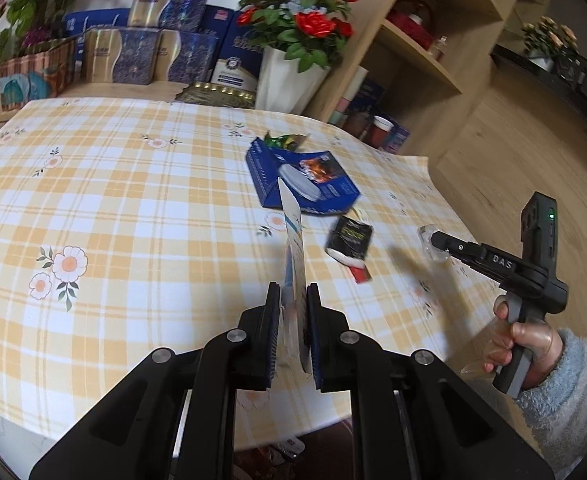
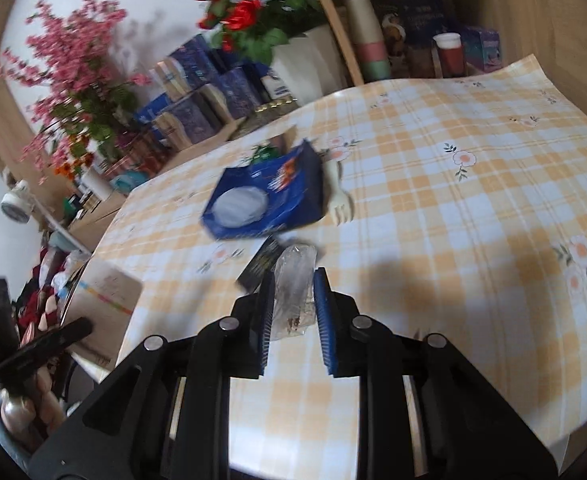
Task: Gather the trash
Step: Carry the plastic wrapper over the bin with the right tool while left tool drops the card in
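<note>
Both jaws clamped: left gripper (image 1: 293, 312) on thin white card wrapper (image 1: 293, 240), right gripper (image 2: 293, 304) on crinkly clear plastic wrapper (image 2: 293, 280), near blue cardboard box (image 1: 305, 180). Light, floppy, slippery; grip mid-body.

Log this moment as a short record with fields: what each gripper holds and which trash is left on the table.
left gripper: shut on white card, held edge-up
right gripper: shut on clear plastic wrapper
left on table: blue box, black packet, green wrapper, white plastic fork
fork position: beside the blue box
background: red flowers, wooden shelf
</note>
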`<state>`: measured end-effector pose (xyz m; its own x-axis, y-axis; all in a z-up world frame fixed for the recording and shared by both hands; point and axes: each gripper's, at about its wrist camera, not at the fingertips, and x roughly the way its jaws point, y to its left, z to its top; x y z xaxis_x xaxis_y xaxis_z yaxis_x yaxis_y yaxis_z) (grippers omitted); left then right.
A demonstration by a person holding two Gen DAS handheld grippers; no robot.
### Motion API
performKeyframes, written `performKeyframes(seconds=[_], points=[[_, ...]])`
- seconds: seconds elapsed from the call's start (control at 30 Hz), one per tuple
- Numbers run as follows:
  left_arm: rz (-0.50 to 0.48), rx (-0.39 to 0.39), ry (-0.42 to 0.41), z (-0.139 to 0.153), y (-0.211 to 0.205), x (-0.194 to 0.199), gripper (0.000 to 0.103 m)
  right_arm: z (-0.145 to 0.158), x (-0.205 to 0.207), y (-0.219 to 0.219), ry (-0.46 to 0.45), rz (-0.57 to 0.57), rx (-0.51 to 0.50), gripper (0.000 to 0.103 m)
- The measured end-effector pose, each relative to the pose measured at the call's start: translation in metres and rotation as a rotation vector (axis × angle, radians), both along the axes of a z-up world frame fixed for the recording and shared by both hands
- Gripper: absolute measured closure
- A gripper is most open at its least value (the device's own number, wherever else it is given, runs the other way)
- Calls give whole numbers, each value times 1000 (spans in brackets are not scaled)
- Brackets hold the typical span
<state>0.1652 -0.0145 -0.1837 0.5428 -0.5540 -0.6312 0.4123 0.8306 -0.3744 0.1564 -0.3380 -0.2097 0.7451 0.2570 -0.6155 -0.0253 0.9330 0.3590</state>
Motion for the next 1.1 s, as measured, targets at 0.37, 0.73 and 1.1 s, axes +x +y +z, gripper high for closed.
performKeyframes(seconds=[0.37, 0.73, 1.1], points=[[-165, 79, -64, -1, -4, -89, 90, -8, -104, 59, -45, 133, -98, 80], [-371, 309, -93, -48, -27, -165, 90, -42, -149, 76, -30, 157, -94, 80], [-372, 335, 101, -113, -36, -141, 89, -55, -148, 82, -1, 154, -123, 80]])
